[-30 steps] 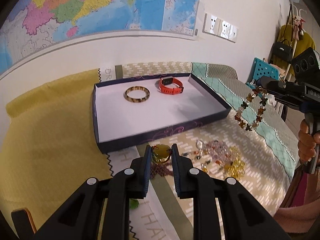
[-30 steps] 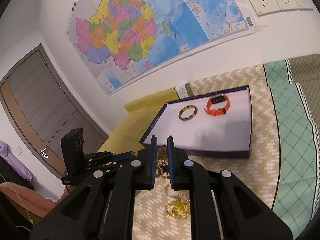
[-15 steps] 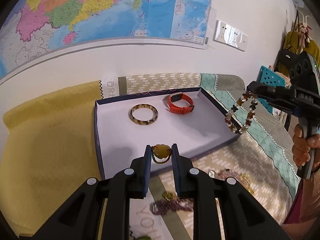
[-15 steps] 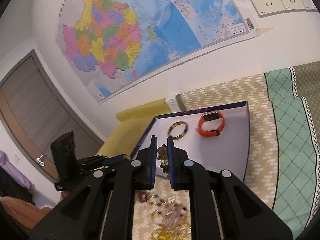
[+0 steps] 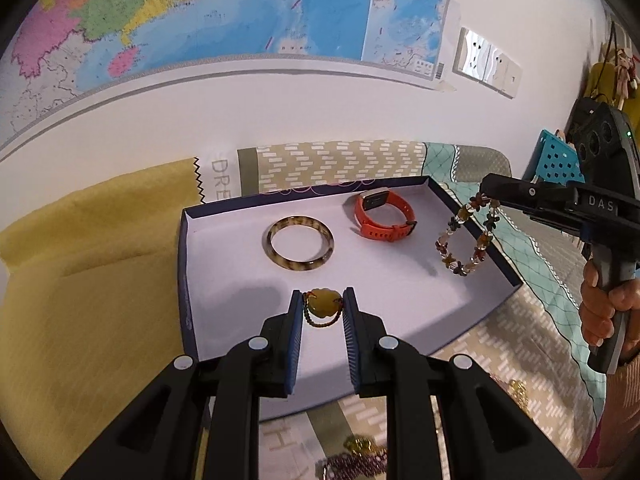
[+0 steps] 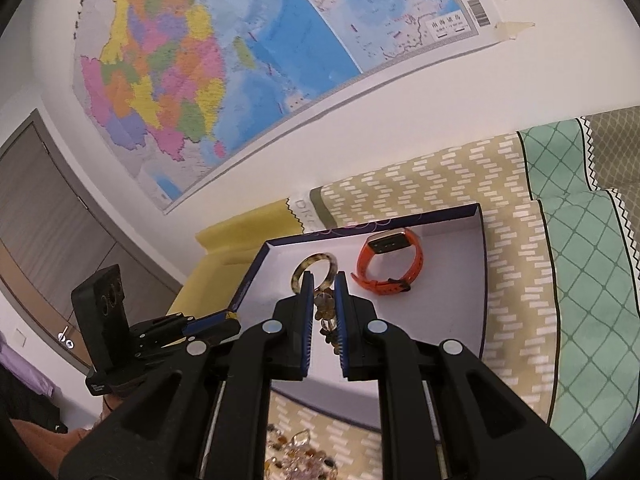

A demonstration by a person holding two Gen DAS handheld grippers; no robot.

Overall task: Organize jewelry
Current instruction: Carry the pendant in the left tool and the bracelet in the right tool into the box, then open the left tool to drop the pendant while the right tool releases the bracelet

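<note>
While a pendant (image 5: 322, 307) and a bracelet (image 5: 467, 236) are clamped above the tray (image 5: 404, 320), placement is underway; lowering and release are judged next.

Patterned bed (image 5: 532, 320), box (image 5: 184, 280), jewelry heap (image 6: 296, 452).

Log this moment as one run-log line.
left claw: shut on amber pendant | right claw: shut on beaded bracelet | both over tray | tray holds bangle, orange watch

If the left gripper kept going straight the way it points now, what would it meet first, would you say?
Probably the white floor of the tray, short of the brown bangle. The left gripper, shut on a yellow pendant, points at the bangle; depth is hard to judge.
</note>
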